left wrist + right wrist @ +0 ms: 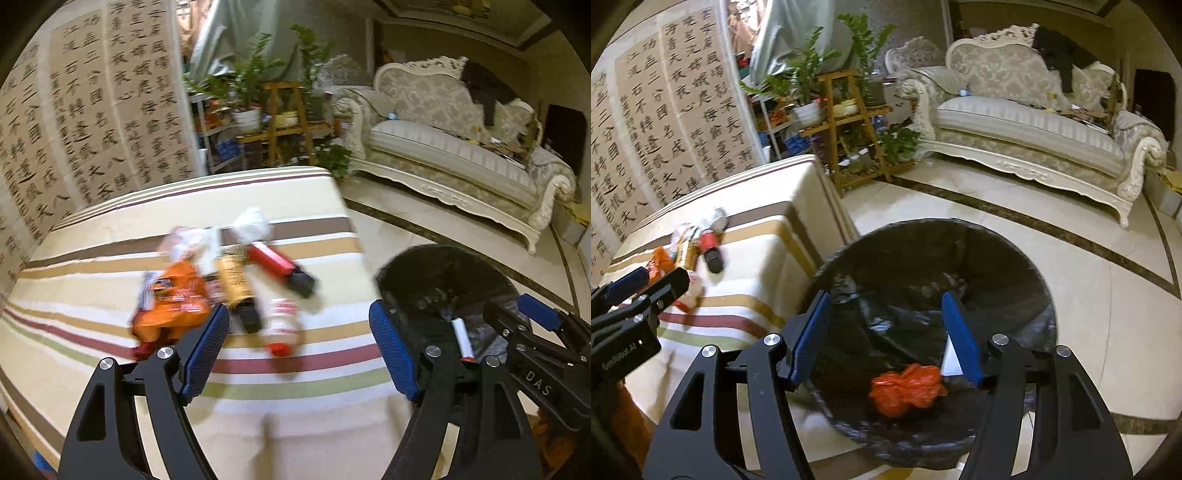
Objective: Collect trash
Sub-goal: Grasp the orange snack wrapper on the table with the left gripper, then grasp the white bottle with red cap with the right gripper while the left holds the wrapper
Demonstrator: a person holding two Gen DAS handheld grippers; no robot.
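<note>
A heap of trash lies on the striped table [110,221]: an orange snack bag [173,302], a yellow bottle [234,280], a red bottle [275,264], a small white bottle with a red cap [282,323] and white wrappers [251,221]. My left gripper [299,350] is open and empty, just short of the heap. My right gripper [886,336] is open over the black-lined bin [1015,266]. An orange-red crumpled bag [905,389] and a white scrap [951,363] lie inside the bin. The heap also shows in the right wrist view [690,247].
The bin [443,273] stands on the tiled floor right of the table. A pale sofa [1034,129] is at the back right, a wooden plant stand [849,125] behind the table, and a calligraphy screen [92,110] on the left.
</note>
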